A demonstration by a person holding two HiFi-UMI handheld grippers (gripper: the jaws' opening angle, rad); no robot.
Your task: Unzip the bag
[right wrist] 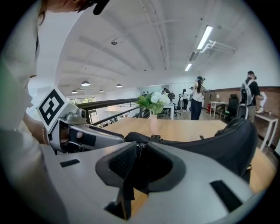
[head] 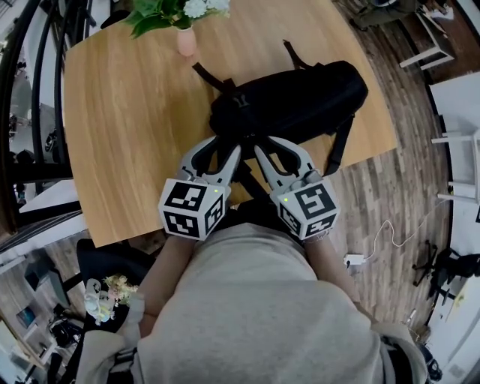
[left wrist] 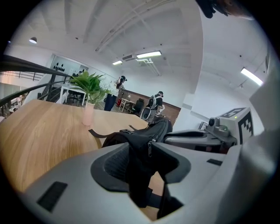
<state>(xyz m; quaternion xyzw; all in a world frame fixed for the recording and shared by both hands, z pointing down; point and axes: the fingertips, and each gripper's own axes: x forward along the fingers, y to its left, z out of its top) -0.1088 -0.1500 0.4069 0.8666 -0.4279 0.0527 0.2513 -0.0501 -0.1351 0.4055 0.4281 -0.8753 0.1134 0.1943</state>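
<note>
The bag [head: 292, 97] is black and lies on its side over the near right part of the table [head: 127, 127]. One end reaches toward the right edge and the other sits by the near edge, where I have both grippers on it. One strap [head: 214, 79] trails flat over the wood toward the far side, and another [head: 341, 146] runs down past the table's near right corner. In the left gripper view a metal zipper pull [left wrist: 149, 148] hangs on the bag's dark fabric. It sits right in the gap of the left gripper [left wrist: 142, 162], whose jaws stand wide apart. The fabric lies against one pad and bare tabletop shows beside the other, so this gripper has hold of nothing. The jaws of the right gripper [right wrist: 142, 164] are roughly half apart. Bag fabric fills the space between its pads and looks pinched there, with a small pull [right wrist: 139, 149] just at the tip of one pad. From the head view the two grippers sit side by side, nearly touching, both pointing away from me at the same end of the bag. Their marker cubes [head: 191, 206] sit over the near edge. At the far edge a pink vase [head: 186, 41] holds green leaves and white flowers [head: 169, 11], well apart from the bag. My operator's grey top [head: 255, 300] fills the bottom of the head view. A wood-plank floor [head: 390, 202] shows to the right of the table, with a white plug and cord [head: 354, 260] lying on it. Several people [right wrist: 199, 96] stand in the room beyond the table.
</note>
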